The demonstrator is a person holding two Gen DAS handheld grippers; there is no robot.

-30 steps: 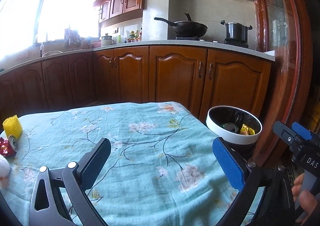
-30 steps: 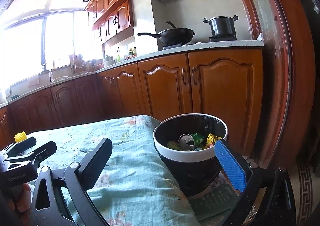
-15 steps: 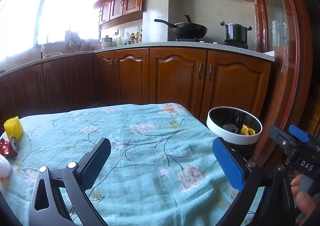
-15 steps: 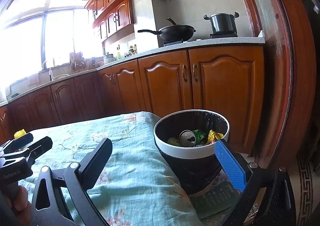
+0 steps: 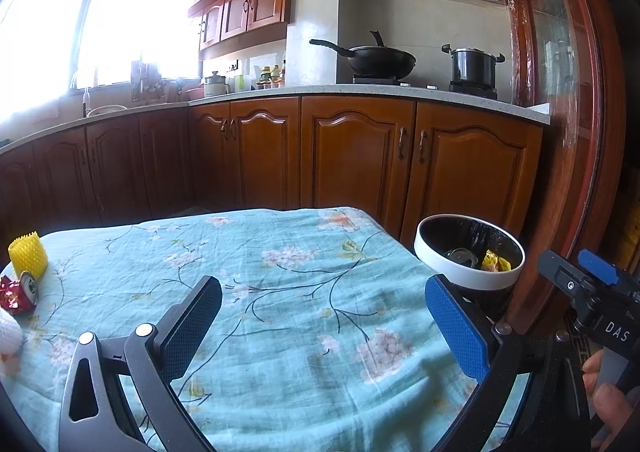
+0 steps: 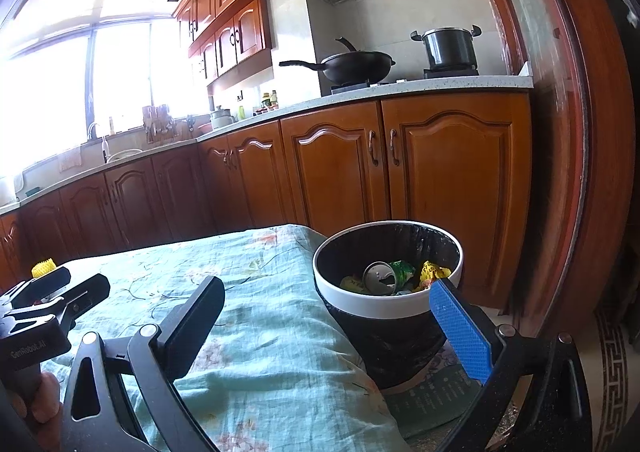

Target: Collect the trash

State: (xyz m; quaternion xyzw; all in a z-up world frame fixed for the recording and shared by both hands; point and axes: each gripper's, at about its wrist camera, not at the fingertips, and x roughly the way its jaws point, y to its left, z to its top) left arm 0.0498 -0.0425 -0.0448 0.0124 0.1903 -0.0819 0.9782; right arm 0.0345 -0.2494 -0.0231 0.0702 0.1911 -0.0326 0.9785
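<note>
Right claw [image 6: 328,324] risen slightly; round white-rimmed bin [image 6: 386,306], crumpled trash.

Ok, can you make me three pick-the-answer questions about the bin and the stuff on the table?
1. Where is the trash bin?
A. beside the table's right edge
B. on the counter
C. under the window

2. What colour is the foam sleeve?
A. blue
B. yellow
C. green

3. How is the right gripper?
A. shut on a can
B. open and empty
C. holding the bin

Answers: 1 A, it stands past the blue tablecloth; 2 B, it is bright yellow; 3 B, its fingers are spread with nothing between them.
</note>
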